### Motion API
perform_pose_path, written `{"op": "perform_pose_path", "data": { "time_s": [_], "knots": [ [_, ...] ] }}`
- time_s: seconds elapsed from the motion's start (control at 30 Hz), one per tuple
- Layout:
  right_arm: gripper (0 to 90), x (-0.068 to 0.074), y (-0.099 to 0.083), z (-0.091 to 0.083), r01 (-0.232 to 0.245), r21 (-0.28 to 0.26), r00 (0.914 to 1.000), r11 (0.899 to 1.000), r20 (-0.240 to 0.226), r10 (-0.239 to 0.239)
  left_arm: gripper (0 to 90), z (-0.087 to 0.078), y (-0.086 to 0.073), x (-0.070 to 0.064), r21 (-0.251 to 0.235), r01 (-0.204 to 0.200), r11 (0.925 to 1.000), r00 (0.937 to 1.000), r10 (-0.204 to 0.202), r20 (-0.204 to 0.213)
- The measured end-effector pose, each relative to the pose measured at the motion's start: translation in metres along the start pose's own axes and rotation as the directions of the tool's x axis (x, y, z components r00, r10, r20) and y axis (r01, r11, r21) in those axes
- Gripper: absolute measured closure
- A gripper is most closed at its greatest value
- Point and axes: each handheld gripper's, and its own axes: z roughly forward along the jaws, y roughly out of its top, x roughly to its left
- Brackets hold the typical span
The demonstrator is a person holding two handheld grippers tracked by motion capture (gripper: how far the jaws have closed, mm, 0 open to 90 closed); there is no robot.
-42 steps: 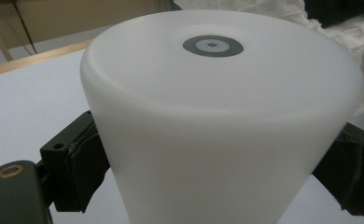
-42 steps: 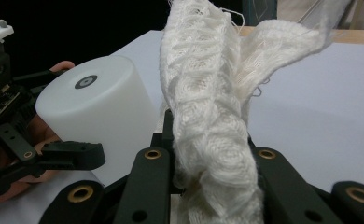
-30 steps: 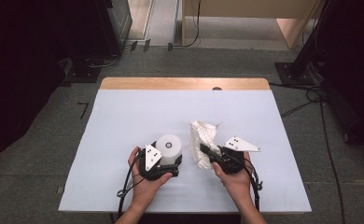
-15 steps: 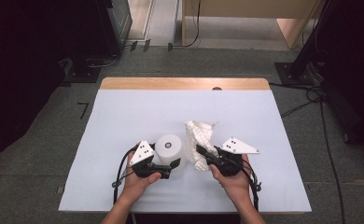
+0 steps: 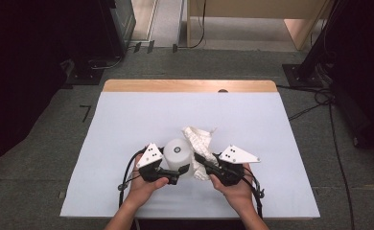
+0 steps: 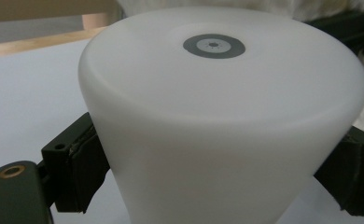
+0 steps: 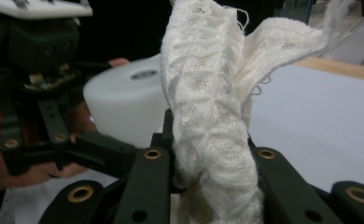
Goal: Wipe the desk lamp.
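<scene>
White knitted cloth [image 7: 208, 116], pinched in the right gripper [image 5: 200, 161] at lower centre of the high view, could snag or slip (loose weave) while the left gripper [image 5: 184, 168] clamps the smooth white plastic cup [image 6: 217, 116], inverted on the tabletop [image 5: 127, 124].

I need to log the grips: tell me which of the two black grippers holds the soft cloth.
The right gripper is shut on the crumpled white knitted cloth. The left gripper clamps the smooth white plastic cup, upside down, instead.
</scene>
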Motion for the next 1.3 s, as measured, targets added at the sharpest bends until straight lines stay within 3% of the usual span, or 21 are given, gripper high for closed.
{"op": "perform_pose_path", "data": {
  "time_s": [0.17,0.4,0.53,0.7,0.83,0.9,1.0,1.1,1.3],
  "knots": [
    [76.3,-0.005,-0.016,0.013,-0.045,0.048,0.999,0.998,-0.006,0.045,8.4,-0.008,0.003,0.01,-0.053,0.066,0.9964,0.9978,-0.066,0.003],
    [76.3,-0.002,-0.029,0.028,-0.071,0.113,0.9972,0.991,-0.017,0.073,8.4,-0.013,0.004,0.014,-0.074,0.079,0.9941,0.9961,-0.082,-0.034],
    [76.5,-0.006,-0.024,0.024,-0.074,0.097,0.997,0.993,-0.016,0.076,8.5,-0.011,0.006,0.012,-0.07,0.067,0.9953,0.9968,-0.069,-0.04],
    [76.7,-0.009,-0.01,0.016,-0.071,0.061,0.9971,0.996,-0.021,0.073,8.4,-0.013,0.014,0.002,-0.046,0.013,0.9989,0.9987,-0.015,-0.048],
    [76.7,-0.009,0.006,0.014,-0.052,0.037,0.9985,0.998,-0.013,0.052,8.4,-0.009,0.015,0.001,-0.037,0.041,0.9985,0.9982,-0.042,-0.042],
    [76.7,-0.01,0.011,0.013,-0.067,0.015,0.9977,0.998,-0.009,0.067,8.4,-0.005,0.013,0.001,-0.032,0.044,0.9985,0.9977,-0.045,-0.051],
    [76.8,-0.011,0.011,0.011,-0.067,0.008,0.9978,0.998,0.001,0.067,8.5,-0.001,0.008,-0.001,-0.033,0.042,0.9986,0.9982,-0.043,-0.042],
    [76.7,-0.012,0.006,0.01,-0.054,0.029,0.9985,0.998,0.002,0.054,8.4,0.001,0.005,-0.001,-0.011,0.013,0.9999,0.9992,-0.014,-0.036],
    [76.7,-0.02,0.002,0.007,-0.067,0.033,0.9978,0.997,0.01,0.066,8.4,0.01,0.004,-0.003,-0.006,0.009,0.9999,0.9999,-0.009,-0.01]
  ]
}}
